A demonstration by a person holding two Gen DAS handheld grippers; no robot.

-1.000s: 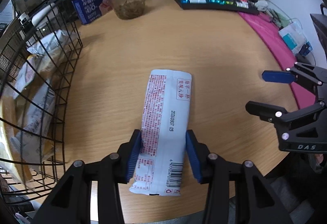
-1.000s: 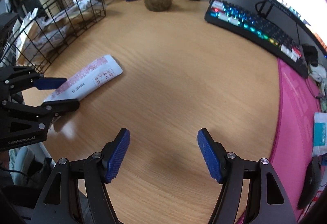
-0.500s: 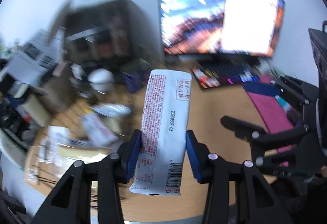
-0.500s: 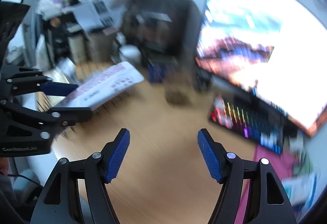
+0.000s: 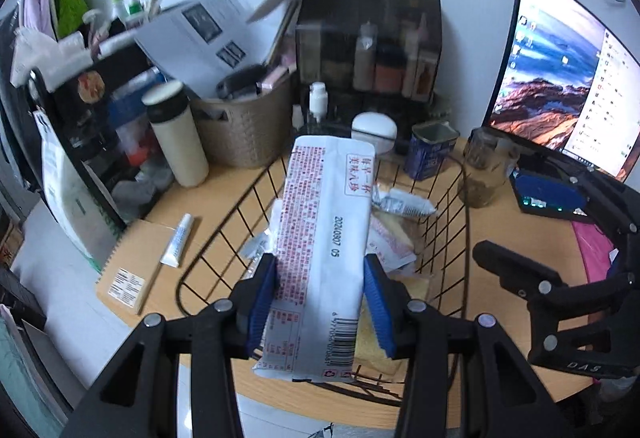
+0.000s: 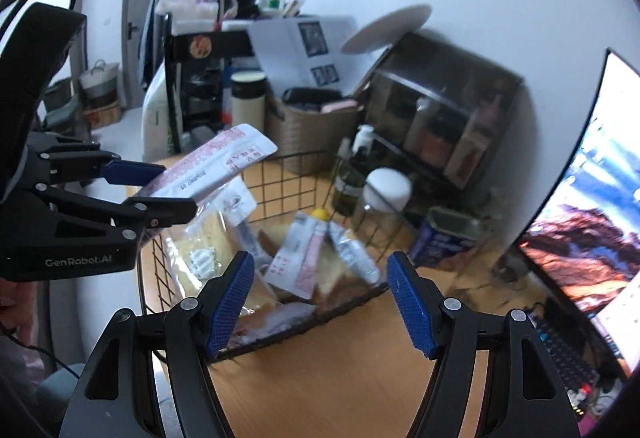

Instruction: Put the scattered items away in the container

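Left gripper (image 5: 320, 296) clamped on long white plastic packet with red print and a barcode (image 5: 322, 238), blue pads pressing both long edges. Packet is in the air, tilted, over the near end of the black wire basket (image 5: 466, 238) on the wooden desk (image 5: 516, 226). Basket holds several wrapped snack packets (image 6: 304, 258). Right gripper (image 6: 320, 298) wide open, nothing between its pads, hanging just beside the basket's near rim.
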